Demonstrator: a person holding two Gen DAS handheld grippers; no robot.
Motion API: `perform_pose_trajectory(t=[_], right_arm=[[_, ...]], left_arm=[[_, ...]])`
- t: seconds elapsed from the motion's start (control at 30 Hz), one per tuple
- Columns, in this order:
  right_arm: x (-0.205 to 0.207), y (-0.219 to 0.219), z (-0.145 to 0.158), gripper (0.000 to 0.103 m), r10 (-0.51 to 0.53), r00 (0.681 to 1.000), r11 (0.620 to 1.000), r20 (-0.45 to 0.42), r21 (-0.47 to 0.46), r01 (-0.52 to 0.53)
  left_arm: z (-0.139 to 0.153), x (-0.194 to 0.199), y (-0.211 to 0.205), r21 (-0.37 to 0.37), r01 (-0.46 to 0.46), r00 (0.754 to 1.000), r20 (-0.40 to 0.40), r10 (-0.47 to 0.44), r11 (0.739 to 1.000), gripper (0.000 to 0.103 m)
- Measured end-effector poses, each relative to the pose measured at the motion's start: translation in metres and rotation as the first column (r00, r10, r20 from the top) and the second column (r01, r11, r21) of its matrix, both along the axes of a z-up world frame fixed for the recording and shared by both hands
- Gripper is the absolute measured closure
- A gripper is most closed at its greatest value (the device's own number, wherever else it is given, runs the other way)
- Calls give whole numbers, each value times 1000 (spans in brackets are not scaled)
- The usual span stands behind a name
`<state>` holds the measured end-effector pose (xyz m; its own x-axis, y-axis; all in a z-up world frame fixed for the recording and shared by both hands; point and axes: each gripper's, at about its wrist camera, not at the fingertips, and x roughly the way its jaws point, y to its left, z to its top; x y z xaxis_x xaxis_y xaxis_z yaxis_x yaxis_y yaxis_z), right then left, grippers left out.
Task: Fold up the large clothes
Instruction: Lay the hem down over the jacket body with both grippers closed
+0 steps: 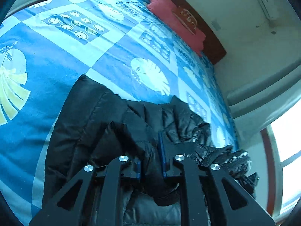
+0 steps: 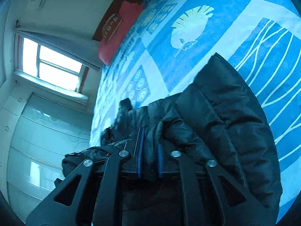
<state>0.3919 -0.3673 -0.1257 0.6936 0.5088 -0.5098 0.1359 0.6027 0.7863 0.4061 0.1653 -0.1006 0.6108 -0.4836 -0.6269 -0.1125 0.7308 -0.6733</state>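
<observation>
Left wrist view first: the black puffy jacket (image 1: 90,116) is lying on the bed (image 1: 56,60), bunched up near the bed's near edge, with the blue patterned bedsheet (image 1: 116,52) showing all around its far side. The left gripper (image 1: 150,156) has its blue-padded fingers (image 1: 162,150) a little apart, and a fold of the jacket sits right between them. Can't honestly tell if the pads are pressing the fabric or just sitting loose around it. A furry trim bit (image 1: 237,160) of the jacket pokes out toward the bed's right edge.

Right wrist view is pretty much the same story. The right gripper (image 2: 150,150) has a narrow gap between its fingers (image 2: 140,150), jacket fabric (image 2: 225,113) is stuffed in that gap, and again I can't say whether it's actually pinched. The quilted part of the jacket spreads out to the right over the sheet (image 2: 207,56).

Up at the head end of the bed there's a red pillow (image 1: 175,22) against a dark wooden headboard (image 1: 212,43). A window (image 2: 50,64) is on the wall beside the bed.
</observation>
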Motion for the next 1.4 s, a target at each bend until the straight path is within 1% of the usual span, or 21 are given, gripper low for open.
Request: perform_pose_trajectory(t=[0.03, 0.1, 0.13, 0.17, 0.3, 0.37, 0.43, 0.57, 0.7, 0.8, 0.93, 1.0, 1.03, 1.07, 1.1, 1.13, 1.17, 1.2, 1.23, 1.3, 1.4], right_arm=[[-4, -1, 3, 82, -1, 1000, 1000, 7, 8, 1], [-9, -5, 8, 68, -5, 1000, 1000, 25, 27, 5], [-14, -6, 12, 57, -9, 999, 999, 38, 31, 8], [-17, -7, 16, 51, -10, 999, 1000, 44, 26, 9], [-31, -8, 32, 48, 17, 997, 1000, 80, -15, -16], [-34, -7, 40, 48, 37, 995, 996, 89, -78, -30], [-32, -5, 46, 48, 51, 995, 987, 90, -156, -36], [-10, 2, 52, 46, 87, 994, 956, 71, -288, -63], [16, 6, 47, 41, 125, 991, 929, 36, -355, -104], [35, 9, 37, 41, 135, 991, 910, -7, -395, -127], [55, 15, 20, 41, 175, 983, 894, -62, -409, -185], [57, 20, 18, 45, 186, 980, 877, -72, -438, -198], [59, 23, 16, 55, 193, 978, 866, -80, -455, -208], [60, 24, 14, 60, 194, 977, 859, -88, -466, -212], [60, 25, 13, 64, 194, 977, 855, -89, -472, -213], [59, 26, 13, 74, 197, 977, 855, -88, -473, -215], [58, 27, 14, 79, 195, 977, 852, -84, -478, -212], [56, 28, 16, 81, 194, 978, 848, -72, -490, -204], [53, 29, 19, 86, 197, 979, 844, -58, -497, -200], [49, 33, 29, 89, 202, 979, 835, -32, -516, -189], [46, 39, 53, 91, 205, 978, 820, 29, -551, -156]], left_arm=[[3, -2, 2, -29, 0, 1000, 5, 0, 1000, 77], [10, -6, 7, -110, -3, 1000, 21, 5, 994, 57], [15, -9, 8, -141, -5, 1000, 30, 9, 990, 51], [19, -10, 8, -157, -9, 999, 38, 15, 988, 43], [46, -23, 9, -177, 8, 995, 96, 9, 984, 30], [57, -26, 7, -117, 25, 992, 126, -10, 993, 28], [59, -24, 6, -37, 32, 992, 127, -27, 999, 27], [43, -7, 13, 19, 43, 996, 72, -44, 999, 27], [28, 13, 14, 87, 72, 996, 42, -76, 994, 27], [18, 26, 12, 110, 98, 994, 25, -102, 989, 27], [9, 45, 9, 83, 142, 990, -9, -142, 986, 27], [9, 49, 4, 99, 162, 987, -13, -161, 982, 28], [8, 52, 0, 124, 176, 984, -17, -176, 976, 28], [8, 55, -3, 146, 187, 982, -21, -186, 971, 33], [8, 55, -8, 177, 198, 980, -25, -196, 964, 41], [8, 56, -13, 235, 204, 979, -34, -202, 950, 47], [8, 56, -17, 271, 209, 978, -37, -207, 940, 59], [9, 55, -20, 296, 215, 976, -35, -215, 931, 69], [11, 54, -22, 310, 216, 975, -26, -219, 926, 72], [18, 51, -24, 320, 210, 975, -3, -221, 924, 83], [35, 49, -27, 342, 186, 976, 47, -214, 921, 86]])
